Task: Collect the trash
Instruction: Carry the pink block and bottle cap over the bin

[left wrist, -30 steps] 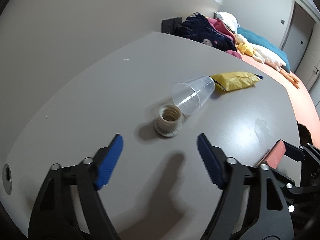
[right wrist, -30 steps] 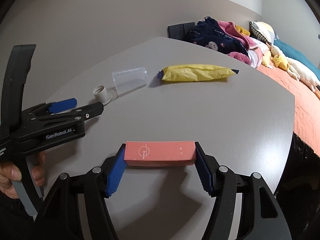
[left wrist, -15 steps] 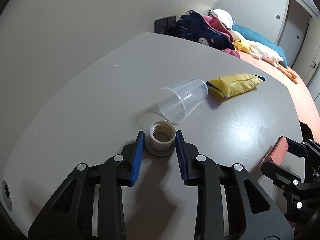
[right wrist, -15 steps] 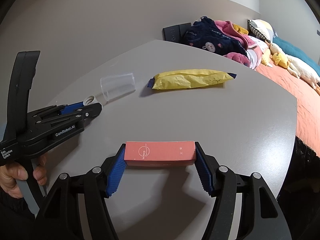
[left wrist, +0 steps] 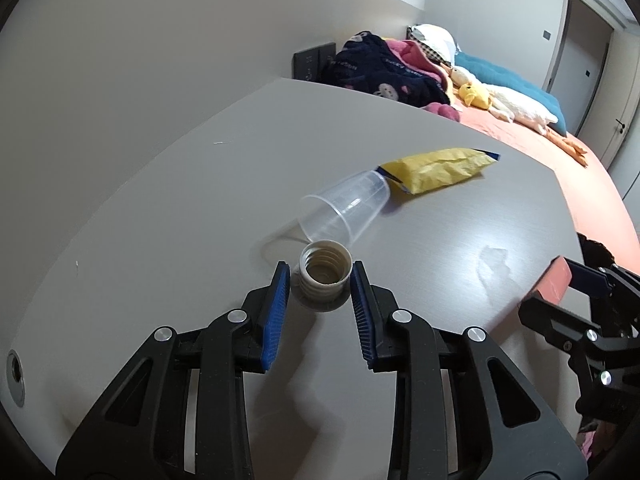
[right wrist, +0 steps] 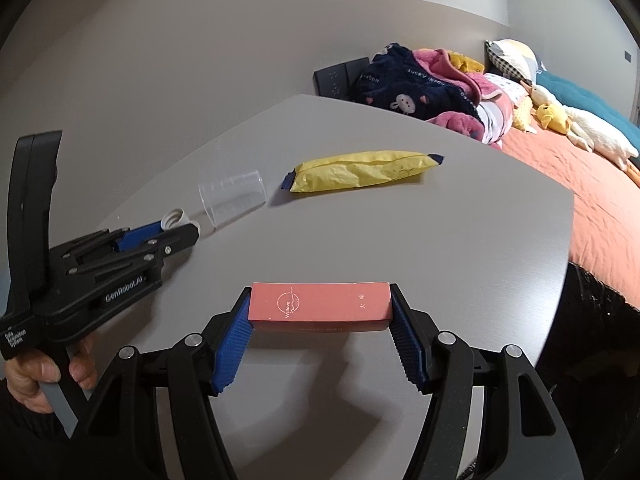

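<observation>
My left gripper [left wrist: 319, 280] pinches the white bottle neck [left wrist: 325, 274] at its tips, mouth up, while my right gripper [right wrist: 320, 312] clamps the pink box [right wrist: 319, 307] endwise.

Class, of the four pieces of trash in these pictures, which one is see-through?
The plastic cup, lying on its side on the table. The threaded cap, yellow packet and pink box are all opaque.

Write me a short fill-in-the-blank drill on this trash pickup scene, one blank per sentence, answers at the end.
1. The right hand-held gripper is shut on a ____ box.
2. The clear plastic cup lies on its ____.
3. The left hand-held gripper has its pads around a white threaded ____.
4. The snack bag beyond the cup is ____.

Answers: pink; side; cap; yellow
</observation>
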`<state>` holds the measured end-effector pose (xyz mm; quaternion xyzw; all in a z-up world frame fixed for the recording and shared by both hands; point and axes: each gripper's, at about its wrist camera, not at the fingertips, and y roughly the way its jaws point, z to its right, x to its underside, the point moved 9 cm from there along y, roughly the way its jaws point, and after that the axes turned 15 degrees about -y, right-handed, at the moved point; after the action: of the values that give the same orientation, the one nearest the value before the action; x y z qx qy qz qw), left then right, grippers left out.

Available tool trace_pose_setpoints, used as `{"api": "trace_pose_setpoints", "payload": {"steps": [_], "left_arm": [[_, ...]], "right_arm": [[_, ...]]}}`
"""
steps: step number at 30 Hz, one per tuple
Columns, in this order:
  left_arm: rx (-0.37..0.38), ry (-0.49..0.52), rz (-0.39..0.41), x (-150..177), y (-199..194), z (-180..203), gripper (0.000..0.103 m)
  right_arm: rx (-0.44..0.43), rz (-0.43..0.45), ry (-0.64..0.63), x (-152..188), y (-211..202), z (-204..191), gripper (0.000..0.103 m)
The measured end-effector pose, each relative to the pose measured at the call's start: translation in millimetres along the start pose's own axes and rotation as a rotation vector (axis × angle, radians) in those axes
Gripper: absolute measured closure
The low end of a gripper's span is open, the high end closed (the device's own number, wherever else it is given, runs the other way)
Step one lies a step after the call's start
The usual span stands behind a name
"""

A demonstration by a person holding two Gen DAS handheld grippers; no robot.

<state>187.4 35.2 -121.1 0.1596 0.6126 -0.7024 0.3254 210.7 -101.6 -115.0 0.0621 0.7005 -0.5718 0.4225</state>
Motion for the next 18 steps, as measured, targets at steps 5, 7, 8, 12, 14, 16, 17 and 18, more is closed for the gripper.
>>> {"api": "trace_pose_setpoints", "payload": {"steps": [5, 7, 8, 12, 14, 16, 17, 18], "left_arm": [[0.009, 0.001, 0.002, 6, -10, 12, 0.072], [0.015, -0.002, 0.003, 9, -15, 17, 0.072], [0.017, -0.003, 0.004, 10, -17, 19, 0.072], [0.03, 0.002, 0.009, 15, -27, 32, 0.072], [0.036, 0.006, 0.009, 17, -30, 39, 0.072], [0.044, 0.017, 0.011, 19, -35, 48, 0.073], [0.048, 0.022, 0.013, 20, -37, 53, 0.073], [0.051, 0.027, 0.015, 21, -39, 56, 0.073]], "right_arm": [[0.005, 0.015, 0.011, 3, -14, 4, 0.037], [0.008, 0.021, 0.011, 5, -20, 6, 0.037], [0.01, 0.024, 0.013, 5, -24, 7, 0.037], [0.016, 0.04, 0.021, 8, -38, 12, 0.037], [0.02, 0.05, 0.026, 9, -46, 15, 0.037], [0.024, 0.058, 0.03, 10, -53, 18, 0.037], [0.026, 0.063, 0.032, 11, -57, 20, 0.037], [0.03, 0.068, 0.036, 12, -61, 22, 0.037]]}}
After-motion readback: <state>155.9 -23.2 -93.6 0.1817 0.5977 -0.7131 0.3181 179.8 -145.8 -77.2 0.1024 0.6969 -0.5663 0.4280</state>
